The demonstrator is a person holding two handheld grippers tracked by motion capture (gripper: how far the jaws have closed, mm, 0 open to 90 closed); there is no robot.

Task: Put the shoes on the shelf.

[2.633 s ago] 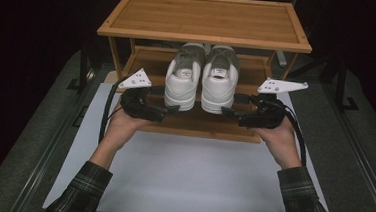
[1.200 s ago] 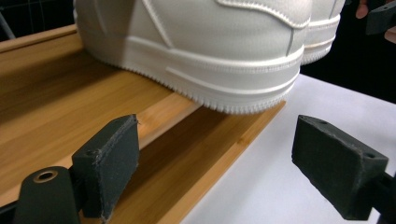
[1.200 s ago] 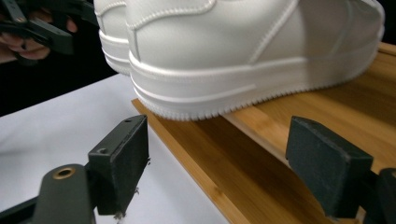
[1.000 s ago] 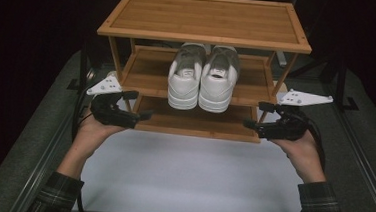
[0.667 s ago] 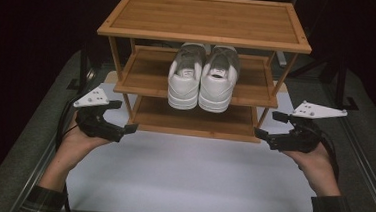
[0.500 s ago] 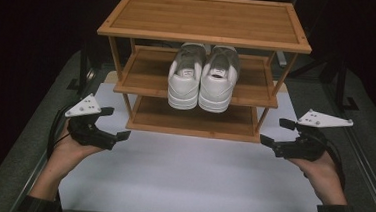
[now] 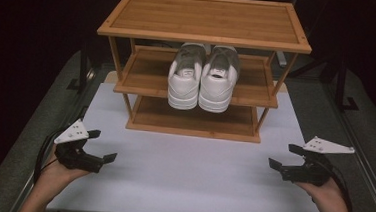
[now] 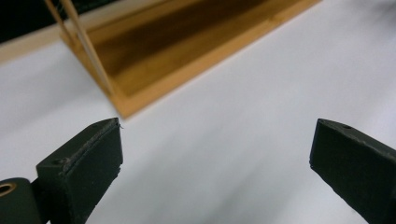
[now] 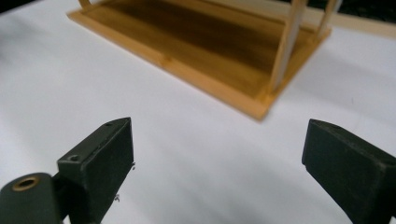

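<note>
A pair of white sneakers [image 7: 201, 84] stands side by side on the middle shelf of a three-tier bamboo shoe rack [image 7: 207, 17], heels toward me. My left gripper [image 7: 102, 145] hovers low over the white mat at the front left, well clear of the rack. Its jaws have just been opening and nothing is between them. My right gripper [image 7: 283, 155] mirrors it at the front right, jaws also just opened and empty. In the left gripper view the left gripper [image 8: 217, 140] faces the rack's bottom shelf [image 8: 187, 42]. The right gripper [image 9: 218, 135] faces that shelf [image 9: 201, 42] too.
The white mat [image 7: 186, 176] covers the table under and in front of the rack. Grey table borders [image 7: 33, 140] run along both sides, with dark stand feet [image 7: 344, 99] at the back. The rack's bottom shelf [image 7: 195, 117] holds nothing.
Both hands have pulled back from the sneakers, outward and down toward the mat's front corners. The jaws stand wider. The sneakers stay on the middle shelf.
</note>
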